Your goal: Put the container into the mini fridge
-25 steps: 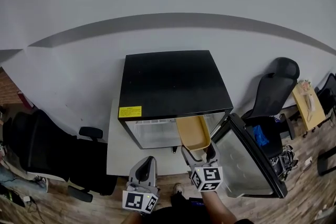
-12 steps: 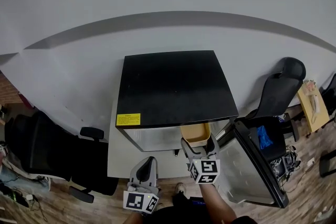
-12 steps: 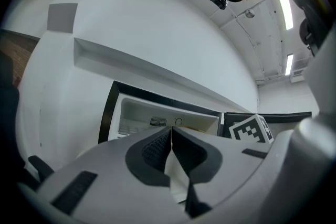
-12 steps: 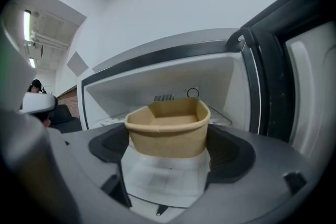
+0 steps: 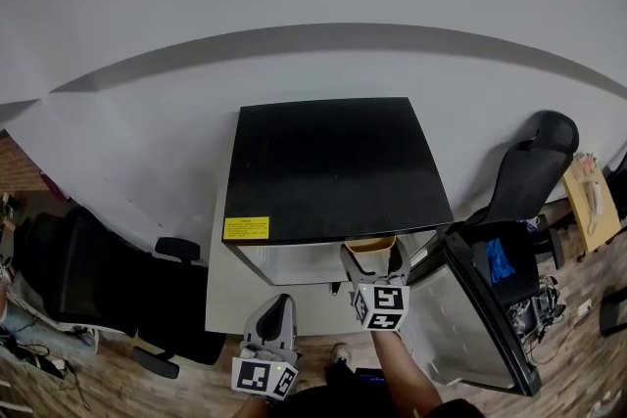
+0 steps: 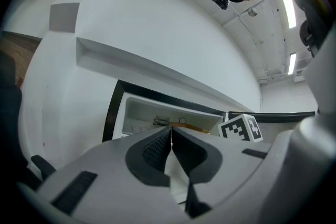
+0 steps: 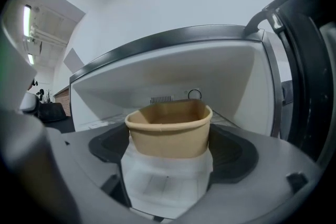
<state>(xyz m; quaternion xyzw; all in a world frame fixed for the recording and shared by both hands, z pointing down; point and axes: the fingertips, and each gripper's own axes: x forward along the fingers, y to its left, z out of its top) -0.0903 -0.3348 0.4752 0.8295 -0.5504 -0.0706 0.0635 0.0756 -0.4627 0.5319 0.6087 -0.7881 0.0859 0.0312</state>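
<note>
The black mini fridge (image 5: pixel 333 166) stands against the white wall, its door (image 5: pixel 470 308) swung open to the right. My right gripper (image 5: pixel 372 255) is shut on a tan paper container (image 5: pixel 370 244), held at the fridge opening; the fridge's top edge hides most of it from above. In the right gripper view the container (image 7: pixel 169 128) sits upright between the jaws, with the white fridge interior (image 7: pixel 173 76) just behind it. My left gripper (image 5: pixel 269 328) hangs lower left of the fridge, shut and empty. In the left gripper view its pads (image 6: pixel 157 147) meet in front of the open fridge (image 6: pixel 152 115).
The fridge stands on a low white platform (image 5: pixel 230 299). One black office chair (image 5: pixel 88 289) is at the left and another (image 5: pixel 519 176) at the right behind the open door. A blue object (image 5: pixel 498 259) and a small wooden table (image 5: pixel 593 201) lie far right.
My right gripper has carried the container forward, from in front of the opening to under the fridge's top edge. The left gripper has stayed in place.
</note>
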